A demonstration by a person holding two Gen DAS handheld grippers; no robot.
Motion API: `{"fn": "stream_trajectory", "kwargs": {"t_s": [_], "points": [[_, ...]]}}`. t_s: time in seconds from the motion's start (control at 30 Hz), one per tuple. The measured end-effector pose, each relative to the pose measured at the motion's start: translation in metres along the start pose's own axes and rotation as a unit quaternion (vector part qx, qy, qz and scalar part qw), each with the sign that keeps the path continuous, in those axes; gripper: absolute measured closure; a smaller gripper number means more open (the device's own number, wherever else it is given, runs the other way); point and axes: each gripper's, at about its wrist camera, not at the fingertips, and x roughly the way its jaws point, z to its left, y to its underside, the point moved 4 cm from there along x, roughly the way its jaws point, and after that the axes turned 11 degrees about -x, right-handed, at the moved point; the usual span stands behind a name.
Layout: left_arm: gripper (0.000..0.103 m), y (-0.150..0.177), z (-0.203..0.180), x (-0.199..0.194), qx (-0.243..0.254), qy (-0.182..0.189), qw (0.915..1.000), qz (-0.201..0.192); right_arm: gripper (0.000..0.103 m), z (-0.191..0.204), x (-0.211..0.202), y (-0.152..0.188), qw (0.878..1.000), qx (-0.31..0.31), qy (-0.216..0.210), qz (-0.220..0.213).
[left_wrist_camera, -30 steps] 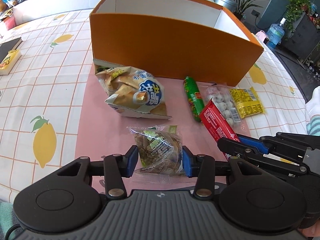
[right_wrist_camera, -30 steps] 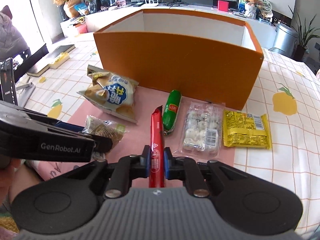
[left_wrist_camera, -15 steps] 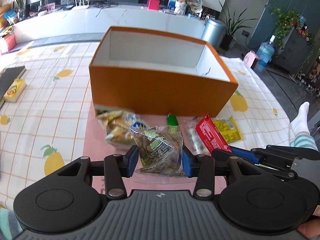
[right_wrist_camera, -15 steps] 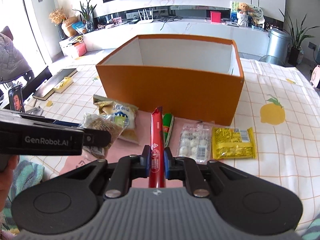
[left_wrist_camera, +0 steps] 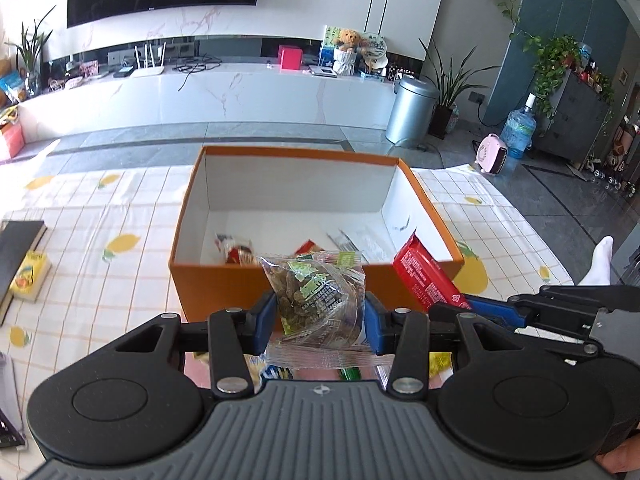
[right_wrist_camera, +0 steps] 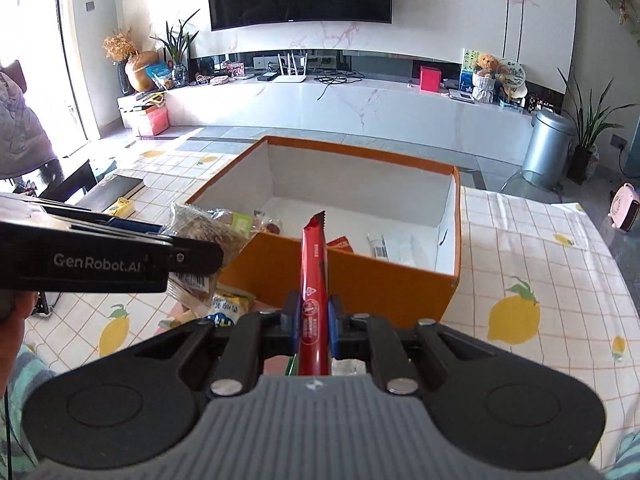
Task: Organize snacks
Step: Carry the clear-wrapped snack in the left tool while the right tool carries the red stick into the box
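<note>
1. You have lifted both snacks off the pink mat within the last second. A second ago they lay on the mat in front of the orange box [left_wrist_camera: 224, 280]; now they hang in the air at the height of its rim, and you look down into it.

2. Your left gripper [left_wrist_camera: 319, 322] is closed on a clear packet of brown snacks [left_wrist_camera: 316, 300], pinched at both sides between the blue pads.

3. Your right gripper [right_wrist_camera: 313, 322] is clamped on a red snack bar [right_wrist_camera: 314, 280], which points away from you toward 12 o'clock, over the near wall of the box.

4. This likely means the carry is nearly done: both items look ready to go over the near wall and be released inside.

5. The left view shows the box floor best: a small red-and-white packet [left_wrist_camera: 234, 249] at 10 o'clock from the clear packet, and a pale wrapper [left_wrist_camera: 360, 242] at 1 o'clock.

6. The right view alone shows a blue-and-yellow bag [right_wrist_camera: 228, 306] left on the table below your left gripper, at 9 o'clock from the bar.
</note>
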Motion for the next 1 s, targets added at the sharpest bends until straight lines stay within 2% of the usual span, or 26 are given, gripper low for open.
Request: {"fn": "stream_trajectory", "kwargs": {"t_s": [0.33,0.63,0.83,1.0], "points": [[0.052,-0.036,0.004,0.021,0.014,-0.012,0.9996,-0.022,0.094,-0.017,0.03,-0.05,1.0,-0.021,0.016,-0.015],[0.052,-0.065,0.015,0.053,0.021,-0.034,0.9988,-0.028,0.094,-0.036,0.081,-0.083,0.998,-0.042,0.039,-0.009],[0.052,-0.074,0.025,0.084,0.021,-0.041,0.9989,-0.01,0.094,-0.049,0.122,-0.097,0.997,-0.059,0.051,0.004],[0.052,-0.074,0.032,0.116,0.024,-0.053,0.998,0.024,0.094,-0.05,0.154,-0.095,0.994,-0.083,0.061,0.033]]}}
